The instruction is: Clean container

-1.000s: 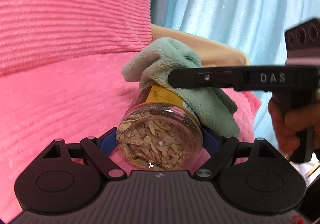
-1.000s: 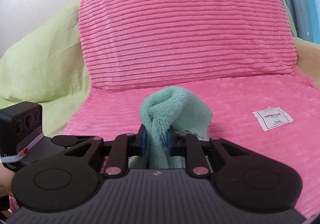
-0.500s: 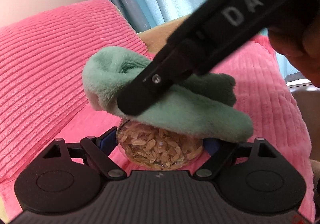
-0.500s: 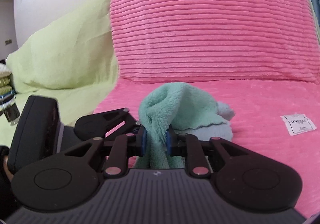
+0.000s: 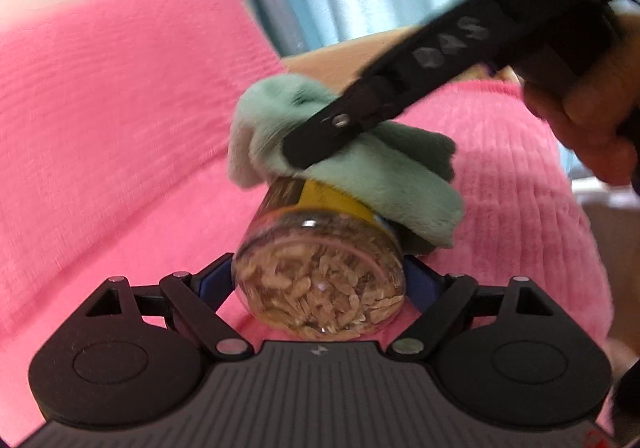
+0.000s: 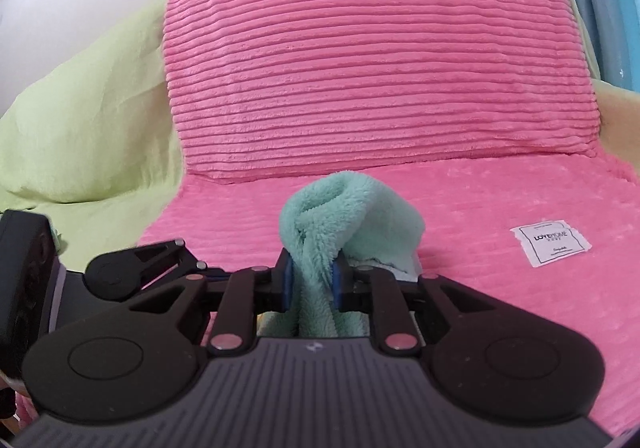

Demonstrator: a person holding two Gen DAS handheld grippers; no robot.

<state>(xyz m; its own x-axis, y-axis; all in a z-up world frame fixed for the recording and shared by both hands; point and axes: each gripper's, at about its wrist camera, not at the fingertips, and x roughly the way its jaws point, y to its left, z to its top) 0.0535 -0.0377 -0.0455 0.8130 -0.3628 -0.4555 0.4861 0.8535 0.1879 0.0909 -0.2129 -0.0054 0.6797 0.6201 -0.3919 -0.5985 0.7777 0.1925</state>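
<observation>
Your left gripper (image 5: 319, 280) has the jar (image 5: 320, 268) by its base end, blue pads on either flank, the jar lying on its side with its far end pointing away over the pink cushion (image 5: 120, 128). It is clear and hard-walled, glass or stiff plastic, I cannot tell which, and packed with pale flakes, so expect some weight hanging out beyond the pads. A smooth round wall like that will likely want to roll or slide in a two-point hold; staying low on the widest part of the body, as you are, seems the safest place. The yellow label (image 5: 336, 196) may give a little more friction than the bare wall.

The cloth (image 5: 384, 176) is soft, thick and light; it drapes over the jar's upper far side and lies against the label.

Your right gripper (image 6: 312, 280) is closed hard on a bunched fold of that cloth, the jaws nearly together with only the pile between them. In the left view it slants down from the upper right onto the cloth. The left jaws stand about as wide as the jar, clamped on it.
</observation>
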